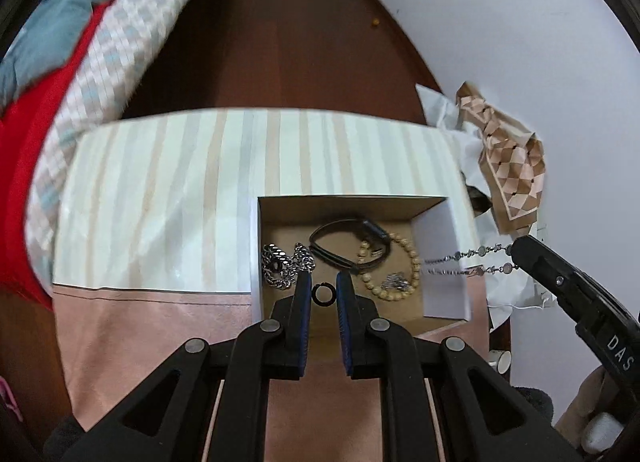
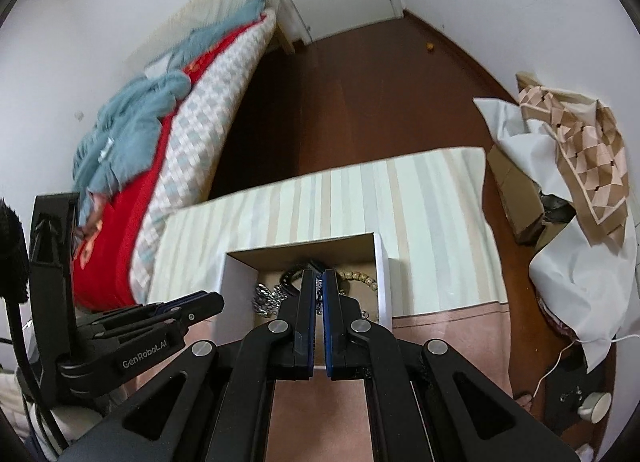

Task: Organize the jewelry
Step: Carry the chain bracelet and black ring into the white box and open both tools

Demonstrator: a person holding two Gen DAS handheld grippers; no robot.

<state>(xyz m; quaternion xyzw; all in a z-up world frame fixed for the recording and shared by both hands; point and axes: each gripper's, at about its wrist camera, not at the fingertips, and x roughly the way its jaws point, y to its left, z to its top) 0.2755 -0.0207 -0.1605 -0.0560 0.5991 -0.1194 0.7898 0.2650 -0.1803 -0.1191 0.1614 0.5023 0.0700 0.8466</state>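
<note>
The left tool hovers low over the near edge of the box, its blue pads parted with nothing between them; the small black ring seen in the gap lies on the box floor below, not in the grip. The right tool is closed on a silver link chain, which in the left view runs as two strands from the tool's tip at the right, over the box's right wall and towards the inside. In the right view the pads are nearly together with a bit of chain showing between them. The step in hand looks like carrying this chain into the box, and it is well along: the free end already reaches over the wall. Inside the box lie a heavy silver curb chain at the left, a black band at the middle back, a wooden bead bracelet to the right, and a small silver piece within the bead loop. The box sits on a table with a pink and striped cover. Next, the right tool should move further over the box, lower, then open so that the chain pools on bare floor and does not hang on the wall or tangle with the beads.
</note>
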